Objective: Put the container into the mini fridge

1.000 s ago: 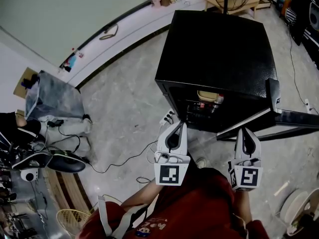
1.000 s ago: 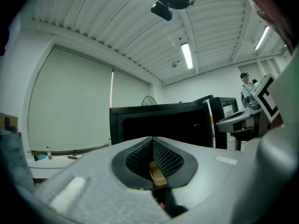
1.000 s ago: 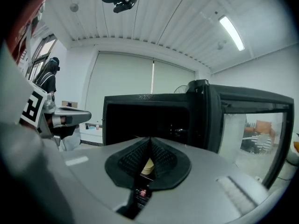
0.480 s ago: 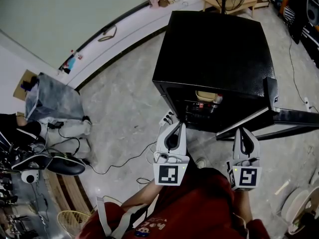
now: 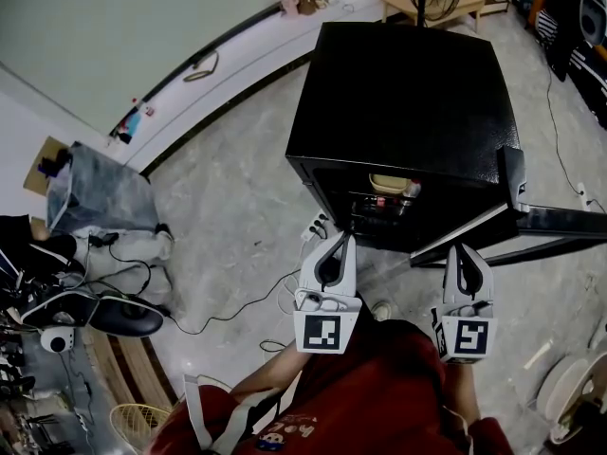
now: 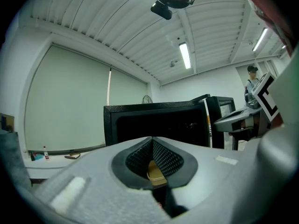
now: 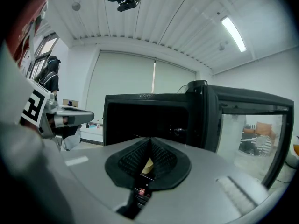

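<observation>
Grey floor below, left gripper and right gripper face the mini fridge, jaws closed.

Fridge: black, on floor, door open to the right.
Container: inside, on shelf.
Left tongs: tips together, near fridge front.
Right tongs: tips together, beneath door.

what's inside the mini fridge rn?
A tan container sits on a shelf in the open mini fridge, with a small red-marked item beside it. The fridge's top hides everything deeper.
</observation>
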The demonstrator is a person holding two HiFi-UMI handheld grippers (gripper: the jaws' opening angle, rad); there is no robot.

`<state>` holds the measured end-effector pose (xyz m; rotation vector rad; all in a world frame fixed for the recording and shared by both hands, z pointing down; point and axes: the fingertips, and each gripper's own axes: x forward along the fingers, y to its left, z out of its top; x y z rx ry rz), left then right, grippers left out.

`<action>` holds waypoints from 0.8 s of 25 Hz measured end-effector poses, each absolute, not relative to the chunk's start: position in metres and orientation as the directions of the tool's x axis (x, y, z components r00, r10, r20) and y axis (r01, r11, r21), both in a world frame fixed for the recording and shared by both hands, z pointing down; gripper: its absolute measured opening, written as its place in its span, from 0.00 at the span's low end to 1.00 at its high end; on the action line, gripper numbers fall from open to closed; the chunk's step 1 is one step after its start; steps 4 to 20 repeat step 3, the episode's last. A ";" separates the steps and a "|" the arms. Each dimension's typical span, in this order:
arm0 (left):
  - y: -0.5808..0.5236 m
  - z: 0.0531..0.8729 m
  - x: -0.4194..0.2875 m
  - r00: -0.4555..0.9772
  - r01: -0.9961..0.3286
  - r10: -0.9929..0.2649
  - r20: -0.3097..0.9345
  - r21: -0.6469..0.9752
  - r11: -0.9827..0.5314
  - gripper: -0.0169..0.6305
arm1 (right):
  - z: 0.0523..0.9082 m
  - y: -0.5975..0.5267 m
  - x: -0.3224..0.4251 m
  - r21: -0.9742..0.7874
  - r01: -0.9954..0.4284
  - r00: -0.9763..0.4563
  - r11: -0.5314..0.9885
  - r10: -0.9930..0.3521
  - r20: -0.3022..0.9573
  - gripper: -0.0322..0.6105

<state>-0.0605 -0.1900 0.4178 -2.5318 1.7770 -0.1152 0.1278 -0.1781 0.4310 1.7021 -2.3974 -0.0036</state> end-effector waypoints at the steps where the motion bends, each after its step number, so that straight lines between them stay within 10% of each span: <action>1: -0.190 0.418 -0.060 0.340 -0.936 -0.940 0.035 -0.083 -0.342 0.03 | 0.431 -0.177 0.128 0.117 -0.934 -0.317 0.338 -0.934 0.164 0.05; 20: -0.189 0.418 -0.059 0.345 -0.934 -0.938 0.036 -0.089 -0.347 0.03 | 0.431 -0.176 0.128 0.114 -0.933 -0.321 0.341 -0.932 0.168 0.05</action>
